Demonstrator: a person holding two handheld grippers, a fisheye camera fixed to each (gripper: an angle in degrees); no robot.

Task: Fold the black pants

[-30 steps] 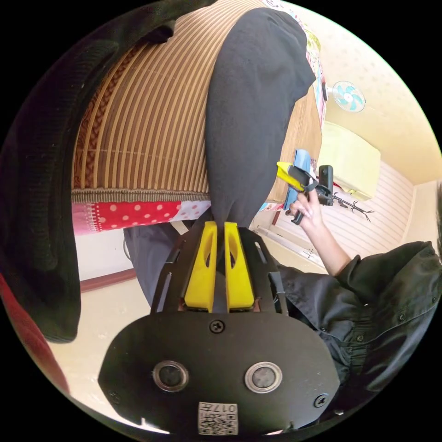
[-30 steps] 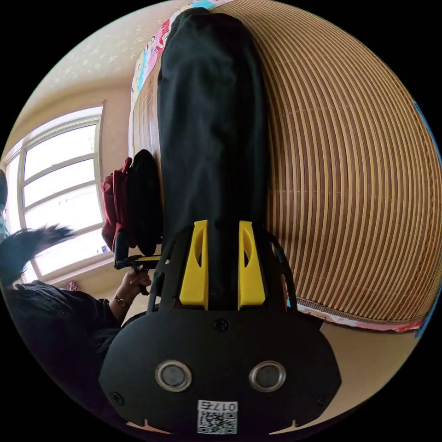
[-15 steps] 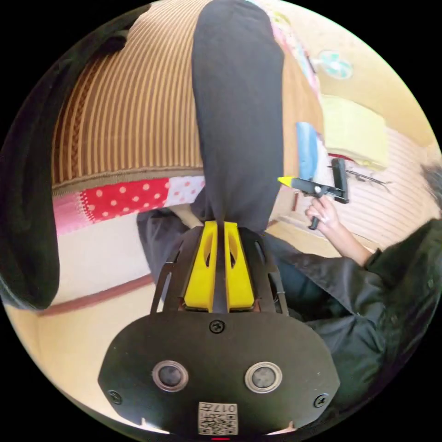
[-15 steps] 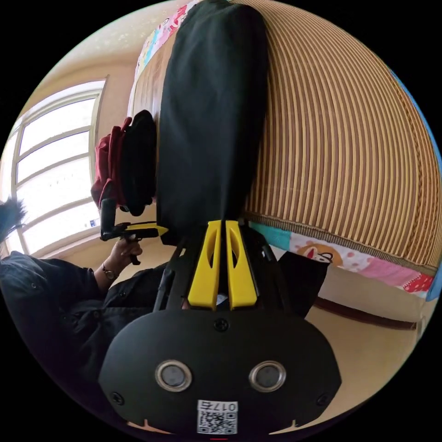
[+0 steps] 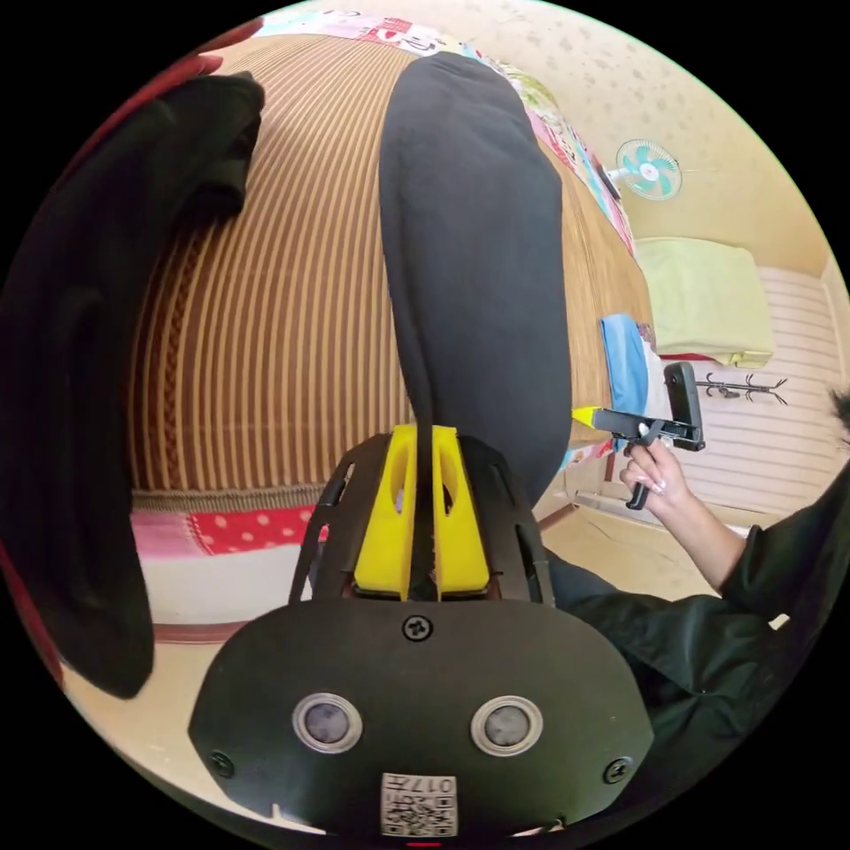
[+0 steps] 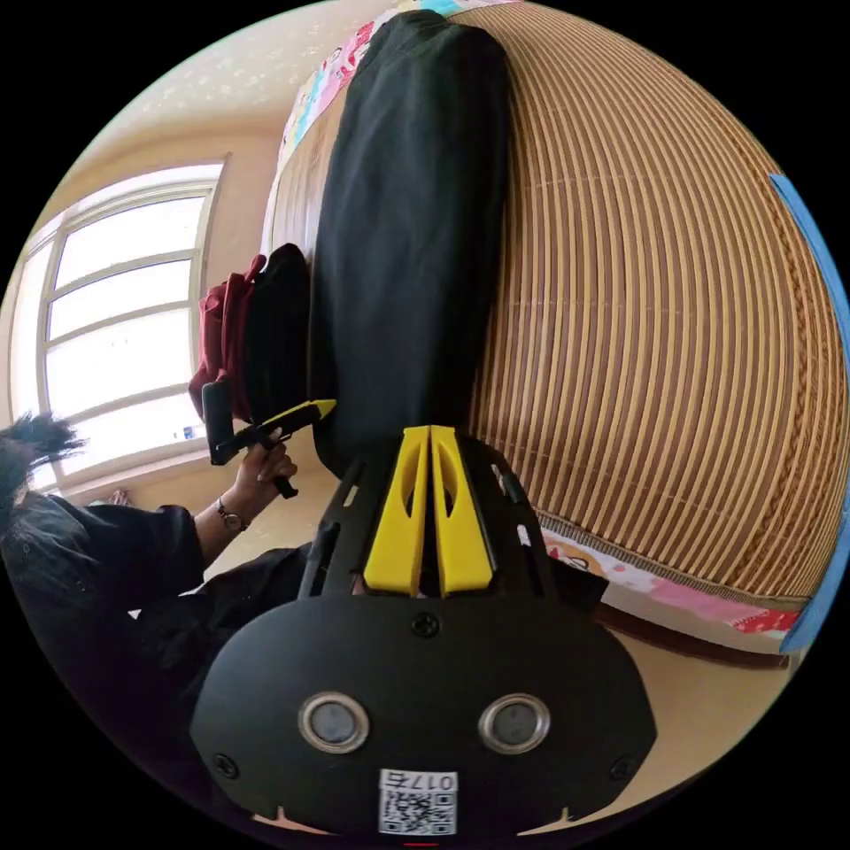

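The black pants (image 5: 474, 248) lie as one long band across the striped bamboo mat (image 5: 283, 292) on the bed. My left gripper (image 5: 423, 436) is shut on the near end of the band, at its left corner. A hand holds the right gripper (image 5: 586, 414) at the band's other near corner. In the right gripper view the black pants (image 6: 407, 230) run away from my right gripper (image 6: 429, 436), whose jaws are shut on the cloth. The left gripper (image 6: 323, 406) touches the pants' left edge there, held by a hand.
A pile of dark and red clothes (image 6: 252, 336) sits on the mat (image 6: 664, 354) beside the pants, seen as a dark pile (image 5: 88, 354) in the left gripper view. A blue cloth (image 5: 624, 363) lies on the bed's far side. The person in a black shirt (image 5: 708, 637) stands at the bed's edge.
The right gripper's jaws, open around the pants a second ago, have shut on them. The left gripper stays shut on the cloth. Both views have swung with the hands.
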